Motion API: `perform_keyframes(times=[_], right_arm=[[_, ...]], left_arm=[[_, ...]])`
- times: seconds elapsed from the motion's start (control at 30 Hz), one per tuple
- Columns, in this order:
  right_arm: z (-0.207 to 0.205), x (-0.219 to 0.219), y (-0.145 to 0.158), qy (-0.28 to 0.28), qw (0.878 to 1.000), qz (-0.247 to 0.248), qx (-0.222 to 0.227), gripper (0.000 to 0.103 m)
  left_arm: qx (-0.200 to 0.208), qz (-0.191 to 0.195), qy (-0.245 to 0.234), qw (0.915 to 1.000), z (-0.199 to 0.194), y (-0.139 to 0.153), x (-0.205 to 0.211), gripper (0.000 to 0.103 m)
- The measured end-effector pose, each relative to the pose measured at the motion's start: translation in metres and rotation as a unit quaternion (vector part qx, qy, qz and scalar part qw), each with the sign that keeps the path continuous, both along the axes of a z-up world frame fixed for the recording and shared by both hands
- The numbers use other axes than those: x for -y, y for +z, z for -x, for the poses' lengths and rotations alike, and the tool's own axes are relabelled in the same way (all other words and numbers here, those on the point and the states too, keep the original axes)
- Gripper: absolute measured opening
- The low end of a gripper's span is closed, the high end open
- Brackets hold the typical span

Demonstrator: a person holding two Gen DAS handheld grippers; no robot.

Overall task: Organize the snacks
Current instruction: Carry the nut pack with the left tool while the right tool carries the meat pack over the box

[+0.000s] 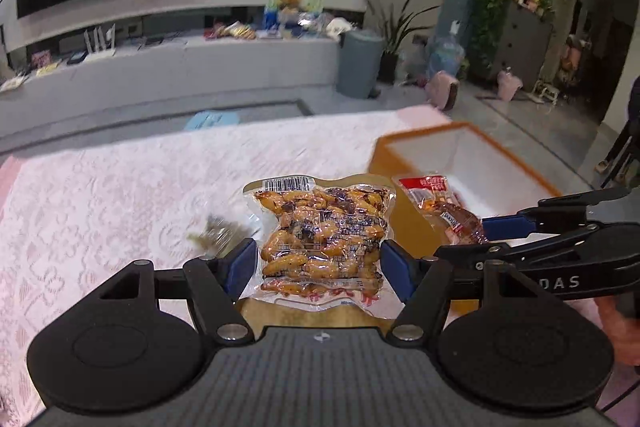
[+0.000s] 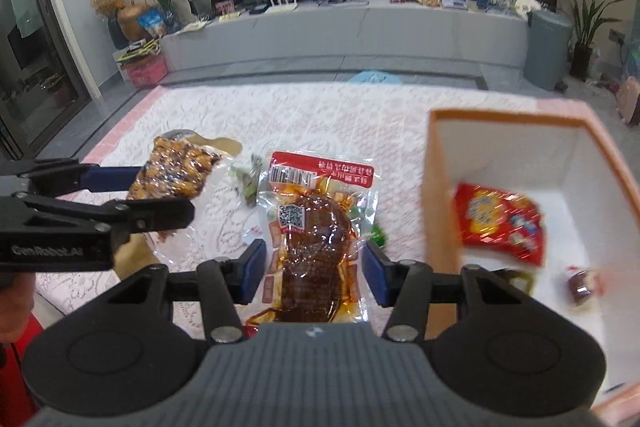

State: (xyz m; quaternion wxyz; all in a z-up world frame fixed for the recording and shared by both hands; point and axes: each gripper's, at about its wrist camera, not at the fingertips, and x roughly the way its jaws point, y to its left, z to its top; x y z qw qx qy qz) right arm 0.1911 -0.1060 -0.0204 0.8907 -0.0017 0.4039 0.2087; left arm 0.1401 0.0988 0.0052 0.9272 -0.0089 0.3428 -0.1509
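Left wrist: the left tool (image 1: pixel 318 261) grips a clear peanut pack (image 1: pixel 320 239) above the table (image 1: pixel 100 207), beside the box (image 1: pixel 460 155).

Right wrist: the right tool (image 2: pixel 314 269) clamps a meat pack (image 2: pixel 316 231) beside the box (image 2: pixel 440 195), which holds a red bag (image 2: pixel 502 223).

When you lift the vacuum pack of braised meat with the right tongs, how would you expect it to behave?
The vacuum pack of braised meat will probably flex at its thin clear edges while the dense centre stays firm. Its glossy film looks slippery, so the right tongs may slide. It seems heavyish for its size.

Red snack bag (image 2: pixel 502 221) in the box (image 2: pixel 438 187) is blurred, print unreadable.
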Motion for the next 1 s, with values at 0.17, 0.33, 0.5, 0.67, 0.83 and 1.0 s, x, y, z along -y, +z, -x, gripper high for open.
perform_keyframes(times=[0.17, 0.33, 0.5, 0.67, 0.83, 1.0], right_arm=[[0.008, 0.036, 0.028, -0.008, 0.999, 0.026, 0.017, 0.051], [0.006, 0.075, 0.045, -0.016, 0.998, 0.061, 0.014, 0.052], [-0.013, 0.112, 0.036, -0.030, 0.994, 0.099, -0.016, 0.052], [-0.042, 0.141, 0.009, -0.047, 0.990, 0.121, -0.063, 0.052], [-0.063, 0.153, -0.016, -0.045, 0.987, 0.129, -0.085, 0.052], [-0.083, 0.155, -0.042, -0.024, 0.986, 0.129, -0.107, 0.053]], left_arm=[[0.007, 0.004, -0.036, 0.9993, -0.003, 0.024, 0.038, 0.078], [0.004, -0.010, -0.073, 0.9972, -0.021, 0.025, 0.087, 0.078], [-0.022, -0.014, -0.111, 0.9935, -0.054, 0.013, 0.135, 0.077], [-0.043, -0.039, -0.138, 0.9888, -0.087, -0.003, 0.173, 0.078], [-0.048, -0.068, -0.159, 0.9837, -0.104, -0.025, 0.198, 0.078], [-0.063, -0.108, -0.177, 0.9761, -0.122, -0.046, 0.218, 0.078]])
